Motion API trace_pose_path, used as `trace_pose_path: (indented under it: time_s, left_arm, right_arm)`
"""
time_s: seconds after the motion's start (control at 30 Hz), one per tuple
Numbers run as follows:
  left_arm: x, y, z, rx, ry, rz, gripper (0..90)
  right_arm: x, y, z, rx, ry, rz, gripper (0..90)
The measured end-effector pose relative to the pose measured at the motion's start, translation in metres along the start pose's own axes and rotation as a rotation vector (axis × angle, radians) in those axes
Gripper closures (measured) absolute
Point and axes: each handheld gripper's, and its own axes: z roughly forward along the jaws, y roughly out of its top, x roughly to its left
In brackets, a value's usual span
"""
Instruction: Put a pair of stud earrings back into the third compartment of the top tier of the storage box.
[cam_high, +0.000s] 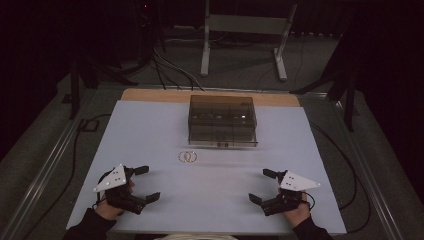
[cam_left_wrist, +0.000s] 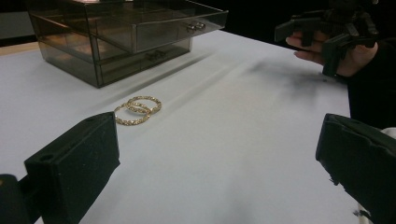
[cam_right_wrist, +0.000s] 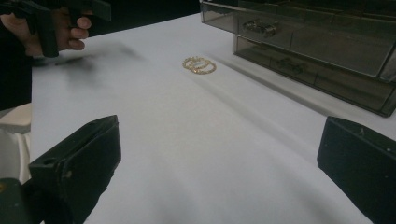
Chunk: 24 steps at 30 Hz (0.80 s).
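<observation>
1. Pale lilac-white table covering (cam_high: 150, 145) spreads under a dim room, with a strip of bare wood (cam_high: 150, 95) showing along its far edge and dark cables on the grey floor beyond.
2. At the left of the high view, the left gripper (cam_high: 148, 184) rests low at the near edge in a person's hand, its grey three-cornered plate on top; its two black jaws stand wide apart with nothing between them, as its own view confirms (cam_left_wrist: 210, 158).
3. Toward the middle, two gold bangles (cam_high: 187, 157) lie flat on the covering, overlapping each other, just in front of the box and well apart from both grippers. The left gripper view shows their twisted, beaded texture (cam_left_wrist: 137, 110); the right gripper view has them farther off (cam_right_wrist: 199, 65).
4. Behind them sits a smoked clear-plastic drawer box (cam_high: 222, 120), two tiers high, with small metal knobs on the drawer fronts (cam_left_wrist: 194, 26); the drawers look closed.
5. At the right, the right gripper (cam_high: 262, 186) mirrors the left, held low near the front edge, jaws spread wide and empty (cam_right_wrist: 215, 158).
</observation>
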Motion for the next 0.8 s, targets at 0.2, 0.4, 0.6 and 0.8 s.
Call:
trace_pose_path:
  time_s: [0.2, 0.4, 0.6, 0.8]
  left_arm:
    - [-0.001, 0.000, 0.000, 0.006, 0.005, 0.008, 0.5]
    - [-0.002, 0.001, -0.001, 0.013, -0.001, 0.012, 0.5]
    - [-0.004, 0.002, 0.000, 0.020, -0.008, 0.017, 0.5]
    - [-0.006, 0.012, 0.001, 0.014, -0.030, 0.032, 0.5]
  right_arm:
    - [-0.001, 0.001, -0.001, -0.012, -0.003, 0.002, 0.0]
    - [0.000, 0.001, 0.000, -0.011, -0.002, -0.007, 0.0]
    - [0.002, 0.003, -0.001, -0.018, -0.001, -0.011, 0.0]
    - [0.002, 0.003, -0.002, -0.019, -0.003, -0.006, 0.0]
